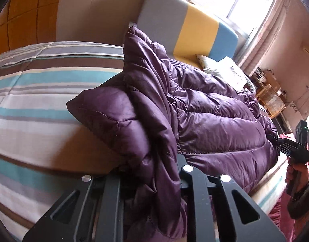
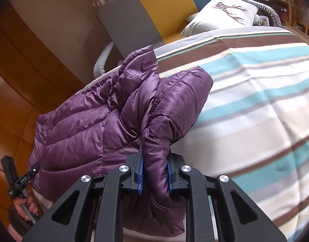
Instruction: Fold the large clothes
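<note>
**Q:** Where's the jacket relative to your grippers right now?

**Me:** The purple puffer jacket (image 2: 84, 125) is lying across the striped bed (image 2: 255, 104), and I've got a piece of it in each hand. My right hand-held gripper (image 2: 154, 173) is clamped on a puffy fold, blue pads squeezing fabric from both sides. The bulk of the jacket spreads off to its left, and a padded flap bulges up just ahead of the fingers. My left hand-held gripper (image 1: 154, 181) is pinched shut on another bunch of the same jacket. The cloth drapes right over its fingertips, so I can't see the pads there, only fabric wedged between the arms. From that side the jacket runs away to the right, toward my other hand (image 1: 297, 175).

**Q:** Any brand tag or writing on it?

**Me:** Nothing I can read. Just quilting seams. The pillow (image 2: 221, 14) far ahead of the right gripper has a printed picture on it, no text.

**Q:** How much room have you got?

**Me:** Plenty of bare striped cover to the right of my right gripper and to the left of my left one. The near bed edge runs just under both grippers. The jacket's far end reaches up near the grey, yellow and blue headboard (image 1: 194, 26). Wooden floor (image 2: 17, 76) sits off to the right gripper's left.
</note>
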Demonstrator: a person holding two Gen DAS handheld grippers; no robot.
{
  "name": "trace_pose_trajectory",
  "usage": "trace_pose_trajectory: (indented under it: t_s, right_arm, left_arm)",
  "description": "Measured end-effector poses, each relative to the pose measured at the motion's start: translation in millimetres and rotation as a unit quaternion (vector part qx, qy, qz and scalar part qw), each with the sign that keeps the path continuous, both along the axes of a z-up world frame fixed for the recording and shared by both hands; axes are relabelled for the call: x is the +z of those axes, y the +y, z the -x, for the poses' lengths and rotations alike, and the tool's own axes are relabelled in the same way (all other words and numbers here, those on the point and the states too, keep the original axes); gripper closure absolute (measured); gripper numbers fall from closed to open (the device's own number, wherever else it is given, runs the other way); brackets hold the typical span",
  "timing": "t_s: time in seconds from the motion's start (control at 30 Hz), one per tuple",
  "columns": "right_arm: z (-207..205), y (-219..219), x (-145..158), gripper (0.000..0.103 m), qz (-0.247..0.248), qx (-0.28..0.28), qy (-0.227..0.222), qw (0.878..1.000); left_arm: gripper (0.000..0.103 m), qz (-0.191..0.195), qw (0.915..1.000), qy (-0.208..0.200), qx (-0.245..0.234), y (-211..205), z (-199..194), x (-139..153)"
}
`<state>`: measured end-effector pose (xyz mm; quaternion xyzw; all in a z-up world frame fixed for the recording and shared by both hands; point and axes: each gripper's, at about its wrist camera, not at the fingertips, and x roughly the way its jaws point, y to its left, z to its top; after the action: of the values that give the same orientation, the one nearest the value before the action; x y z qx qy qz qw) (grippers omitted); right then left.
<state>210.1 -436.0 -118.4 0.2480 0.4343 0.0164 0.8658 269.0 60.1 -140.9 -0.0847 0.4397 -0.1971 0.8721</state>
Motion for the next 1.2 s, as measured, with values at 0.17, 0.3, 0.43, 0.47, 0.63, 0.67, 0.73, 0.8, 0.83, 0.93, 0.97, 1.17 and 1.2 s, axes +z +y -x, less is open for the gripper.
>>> trace_pose_trajectory:
  t_s: [0.17, 0.3, 0.43, 0.47, 0.63, 0.67, 0.73, 0.8, 0.83, 0.93, 0.97, 1.17, 1.2]
  right_arm:
    - [34.1, 2.2, 3.8, 0.085, -0.001, 0.012, -0.001, 1.000]
    - [67.1, 1.1, 3.6, 0.085, -0.015, 0.009, -0.002, 1.000]
    - [91.7, 2.2, -1.7, 0.082, -0.015, 0.003, -0.007, 1.000]
    - [95.5, 2.9, -3.7, 0.080, -0.012, -0.002, -0.010, 1.000]
    - [97.8, 3.0, -10.5, 0.064, -0.009, -0.025, -0.014, 1.000]
    - [99.5, 1.2, -10.2, 0.062, -0.014, -0.029, -0.015, 0.999]
    - [105.6, -3.4, -6.9, 0.050, -0.011, -0.043, -0.013, 0.999]
    - [115.2, -9.2, 4.2, 0.050, 0.003, -0.066, -0.025, 0.997]
    - [119.1, -11.1, 9.5, 0.050, 0.010, -0.077, -0.031, 0.996]
    - [126.2, -6.1, 32.6, 0.050, 0.031, -0.100, -0.067, 0.992]
    - [126.1, 0.3, 40.0, 0.050, 0.037, -0.097, -0.078, 0.992]
    - [112.4, 87.3, 66.3, 0.080, 0.074, 0.015, -0.130, 0.989]
    - [106.7, 104.8, 66.1, 0.083, 0.073, 0.038, -0.130, 0.988]
  left_arm:
    - [0.086, 0.010, 0.9999, 0.002, -0.011, 9.1, 30.3, 2.9]
    - [0.086, 0.021, 0.9997, 0.005, -0.011, 16.8, 54.5, 1.2]
    - [0.081, 0.022, 0.9997, 0.004, -0.011, 22.7, 73.1, -6.2]
    - [0.079, 0.022, 0.9997, 0.005, -0.007, 24.0, 75.0, -9.1]
    - [0.045, 0.037, 0.9988, 0.015, 0.028, 34.1, 76.7, -20.6]
    - [0.042, 0.037, 0.9986, 0.013, 0.036, 36.2, 78.7, -21.2]
    - [0.032, 0.039, 0.9981, 0.013, 0.047, 40.4, 83.4, -22.6]
    - [0.032, 0.059, 0.9966, 0.025, 0.052, 45.6, 87.0, -26.7]
    - [0.032, 0.070, 0.9955, 0.029, 0.057, 48.1, 88.4, -28.2]
    - [0.032, 0.094, 0.9930, 0.032, 0.063, 49.6, 92.8, -31.6]
    - [0.032, 0.096, 0.9928, 0.031, 0.065, 48.3, 94.2, -32.4]
    - [0.032, 0.115, 0.9892, 0.029, 0.087, 47.5, 97.4, -37.3]
    - [0.032, 0.117, 0.9884, 0.029, 0.092, 47.8, 98.1, -38.0]
